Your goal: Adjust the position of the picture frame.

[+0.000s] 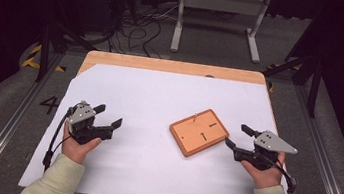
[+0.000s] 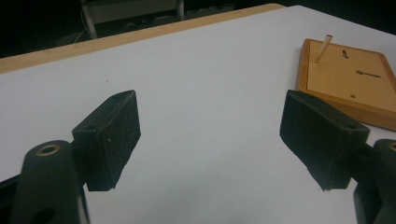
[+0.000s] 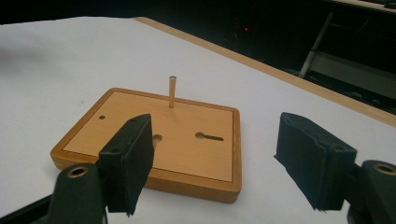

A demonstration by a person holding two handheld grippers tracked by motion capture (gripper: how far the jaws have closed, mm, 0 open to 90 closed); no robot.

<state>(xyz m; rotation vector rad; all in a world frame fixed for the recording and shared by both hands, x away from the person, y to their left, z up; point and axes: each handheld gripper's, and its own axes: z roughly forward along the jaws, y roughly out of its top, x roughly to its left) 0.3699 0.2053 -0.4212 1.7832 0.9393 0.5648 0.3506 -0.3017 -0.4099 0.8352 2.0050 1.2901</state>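
Both my grippers, left [image 1: 108,115] and right [image 1: 236,135], gape empty; wooden board [image 1: 199,132] at centre frame looks stiff, light, I'd pinch its near edge

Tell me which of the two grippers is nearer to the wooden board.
The right gripper is nearer: its jaws stand open just beside the edge of the wooden board. The left gripper, also open, is far across the white sheet.

A white sheet [image 1: 151,165] covers the wooden table [image 1: 174,66] — behind it, tangled cables [image 1: 138,29] and a grey stand [image 1: 220,5].
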